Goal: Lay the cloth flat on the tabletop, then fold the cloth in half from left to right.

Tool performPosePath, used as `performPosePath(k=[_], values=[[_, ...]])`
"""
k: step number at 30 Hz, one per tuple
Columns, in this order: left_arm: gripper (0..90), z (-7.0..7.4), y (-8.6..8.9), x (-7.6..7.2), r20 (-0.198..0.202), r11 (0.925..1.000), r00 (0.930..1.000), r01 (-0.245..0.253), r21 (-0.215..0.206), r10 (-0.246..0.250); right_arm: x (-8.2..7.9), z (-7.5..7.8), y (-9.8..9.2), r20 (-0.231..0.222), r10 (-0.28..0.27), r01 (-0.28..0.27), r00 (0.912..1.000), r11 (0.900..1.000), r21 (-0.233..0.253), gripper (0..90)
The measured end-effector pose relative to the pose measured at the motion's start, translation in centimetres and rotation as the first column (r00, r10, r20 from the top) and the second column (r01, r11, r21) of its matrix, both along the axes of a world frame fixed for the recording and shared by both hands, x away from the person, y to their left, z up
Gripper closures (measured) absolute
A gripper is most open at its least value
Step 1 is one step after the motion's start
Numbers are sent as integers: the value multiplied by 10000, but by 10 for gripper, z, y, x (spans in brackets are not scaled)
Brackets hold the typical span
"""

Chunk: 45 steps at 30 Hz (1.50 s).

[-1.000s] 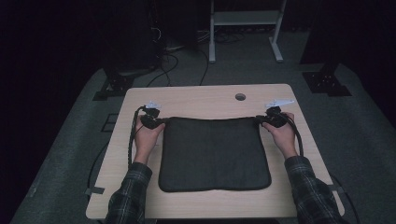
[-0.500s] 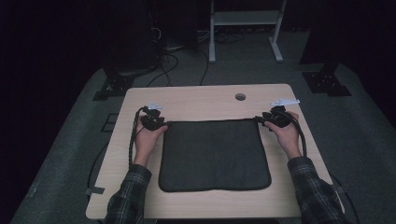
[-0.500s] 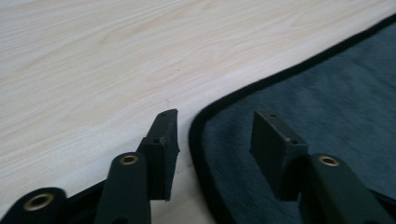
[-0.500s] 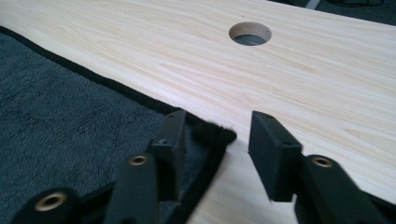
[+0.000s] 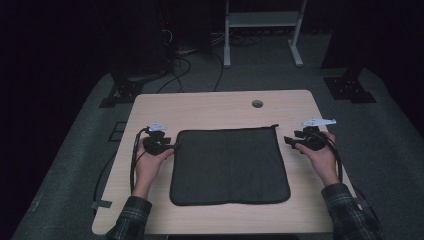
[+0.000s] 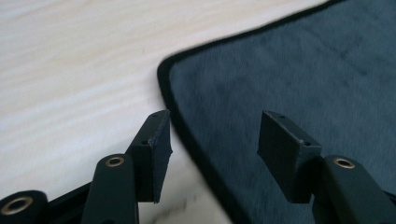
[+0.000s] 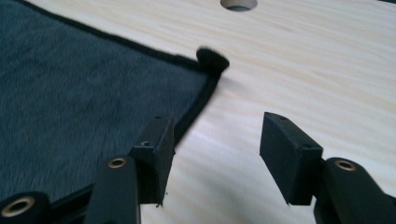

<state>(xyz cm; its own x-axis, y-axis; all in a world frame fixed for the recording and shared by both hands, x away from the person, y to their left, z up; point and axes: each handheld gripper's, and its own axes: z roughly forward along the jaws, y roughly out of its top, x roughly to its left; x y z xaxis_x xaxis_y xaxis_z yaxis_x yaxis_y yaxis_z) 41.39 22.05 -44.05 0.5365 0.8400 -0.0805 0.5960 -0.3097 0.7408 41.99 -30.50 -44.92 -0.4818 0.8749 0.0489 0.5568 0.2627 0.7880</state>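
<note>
A dark grey cloth with black edging lies flat in the middle of the light wooden table. My left gripper rests at the cloth's left edge near the far corner. In the left gripper view it is open, its jaws either side of the cloth's black edge without touching it. My right gripper sits just off the cloth's right edge. In the right gripper view it is open over bare wood, beside the cloth and its curled corner tab.
A round cable hole sits at the table's far middle. Black cables trail from the left gripper over the table's left side. Beyond the table stand a white frame and dark equipment on the floor.
Both hands have drawn back from the cloth's far corners toward the person. The right hand has also shifted outward, off the cloth. The cloth lies flat as before.
</note>
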Motion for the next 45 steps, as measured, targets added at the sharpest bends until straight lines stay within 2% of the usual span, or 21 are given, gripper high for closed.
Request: performPosePath(k=[8, 12, 15, 19, 21, 25, 33, 37, 42, 45], values=[[416, -8, 15, -32, -112, 9996, 9996, -241, -127, 240, -27, -11, -15, -230, -63, 60, 9997, 9999, -153, 430], [415, -11, 21, -42, -79, 9993, 9993, -361, -121, 360, -33, -20, -26, -399, -338, 326, 9986, 9990, -306, 425], [413, -14, 21, -45, -90, 9992, 9992, -386, -94, 385, -35, -23, -29, -486, -464, 454, 9977, 9988, -206, 419], [412, -18, 14, -45, -98, 9993, 9993, -374, 20, 374, -37, -28, -31, -482, -479, 453, 9977, 9975, -540, 410], [412, -21, 10, -44, -167, 9994, 9993, -341, -11, 341, -36, -29, -31, -446, -493, 468, 9978, 9974, -548, 410], [417, -25, 3, -40, -197, 9993, 9993, -298, 236, 303, -36, -31, -32, -565, -476, 440, 9973, 9971, -622, 407], [447, -29, 1, -35, 64, 9953, 9980, -624, 741, 621, -36, -33, -35, -539, -523, 496, 9972, 9975, -506, 391], [470, -31, 2, -33, -69, 9960, 9978, -650, 606, 656, -36, -34, -35, -404, -473, 450, 9981, 9974, -561, 378], [539, -30, -2, -34, -112, 9959, 9979, -636, 650, 644, -36, -36, -34, -281, -414, 399, 9987, 9979, -511, 354], [535, -30, -5, -33, -176, 9961, 9980, -601, 645, 614, -36, -36, -34, -273, -395, 380, 9988, 9978, -545, 350]])
